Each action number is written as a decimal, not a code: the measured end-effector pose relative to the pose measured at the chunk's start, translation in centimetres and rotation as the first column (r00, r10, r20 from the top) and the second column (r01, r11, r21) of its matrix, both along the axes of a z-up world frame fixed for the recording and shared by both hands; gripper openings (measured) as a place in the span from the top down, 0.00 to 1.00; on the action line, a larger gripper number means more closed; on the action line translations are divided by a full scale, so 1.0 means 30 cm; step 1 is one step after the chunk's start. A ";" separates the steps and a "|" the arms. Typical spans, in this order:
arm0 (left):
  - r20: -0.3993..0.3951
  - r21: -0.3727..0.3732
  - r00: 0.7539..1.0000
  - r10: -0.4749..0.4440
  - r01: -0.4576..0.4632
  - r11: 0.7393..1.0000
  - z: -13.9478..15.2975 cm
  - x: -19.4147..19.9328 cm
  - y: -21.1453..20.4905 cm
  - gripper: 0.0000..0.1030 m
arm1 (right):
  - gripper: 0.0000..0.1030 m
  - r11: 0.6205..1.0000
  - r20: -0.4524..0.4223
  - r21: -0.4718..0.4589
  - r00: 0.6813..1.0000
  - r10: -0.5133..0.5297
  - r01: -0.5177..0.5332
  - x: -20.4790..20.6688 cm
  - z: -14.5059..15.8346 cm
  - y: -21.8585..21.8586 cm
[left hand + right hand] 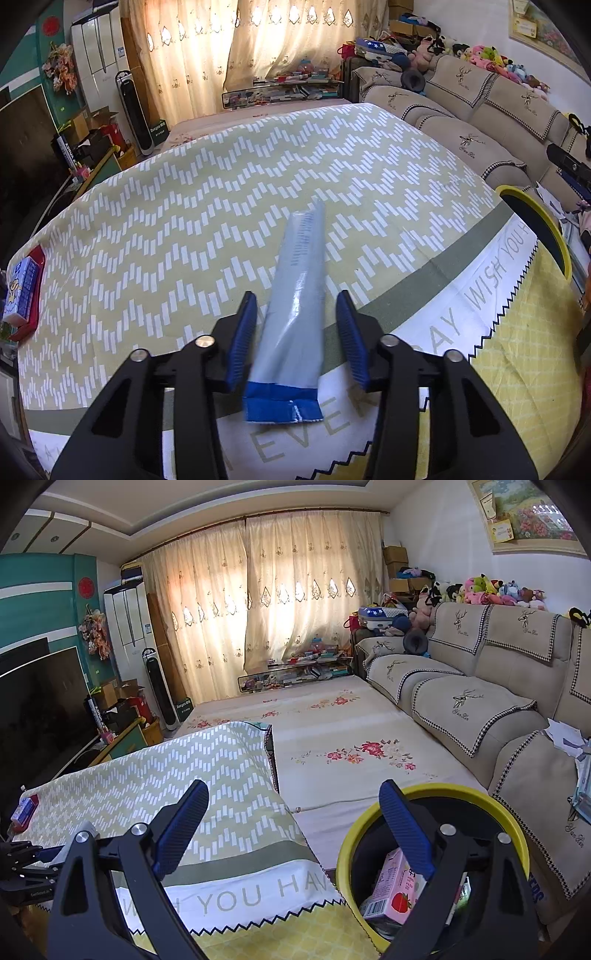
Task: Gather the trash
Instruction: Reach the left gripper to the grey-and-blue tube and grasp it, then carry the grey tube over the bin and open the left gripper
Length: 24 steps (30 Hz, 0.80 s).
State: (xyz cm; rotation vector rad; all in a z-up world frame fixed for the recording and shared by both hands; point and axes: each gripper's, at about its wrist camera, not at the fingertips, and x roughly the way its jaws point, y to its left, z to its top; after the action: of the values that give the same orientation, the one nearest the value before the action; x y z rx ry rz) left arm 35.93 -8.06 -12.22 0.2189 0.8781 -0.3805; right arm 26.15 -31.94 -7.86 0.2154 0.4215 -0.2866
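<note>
Lying flat on the patterned cloth of the bench (147, 229), a grey tube (295, 295) with a crimped blue end sits lengthwise between the jaws of the left gripper (298, 334), its blue end nearest the camera and its narrow end pointing away. Its surface is glossy, creased, with a line of small blue print along the far half. That gripper tilts steeply down at the bench, and its blue ribbed pads (243, 339) flank the tube with a sliver of cloth showing on each side, so they are not yet pressing on it. The right gripper (295, 834) points only gently downward, jaws spread wide and empty, one finger over the cloth's edge and the other over the yellow-rimmed bin (513, 827) just beside the bench. Inside the bin lies a pink carton (395, 890) with a strawberry picture. At the bench's far left corner a blue packet (20, 291) rests on a red tray (37, 258). Beyond stand a beige sofa (480, 701) and cream curtains (258, 602).
</note>
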 end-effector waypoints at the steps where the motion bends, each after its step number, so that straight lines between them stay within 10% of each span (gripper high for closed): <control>1: 0.001 0.000 1.000 0.001 -0.001 1.000 0.001 0.000 -0.001 0.65 | 0.14 1.000 -0.001 -0.001 1.000 0.001 -0.001 0.000 -0.001 0.000; 24: 0.090 -0.085 0.990 -0.108 0.116 0.990 0.273 -0.284 -0.225 0.73 | 0.14 1.000 -0.006 -0.006 1.000 -0.023 0.023 -0.117 0.056 -0.072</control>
State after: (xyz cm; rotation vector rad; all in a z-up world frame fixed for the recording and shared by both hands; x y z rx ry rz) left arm 27.42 -14.80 -4.05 0.2001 0.7652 -0.5110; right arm 22.65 -34.12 -6.19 0.2134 0.4246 -0.3111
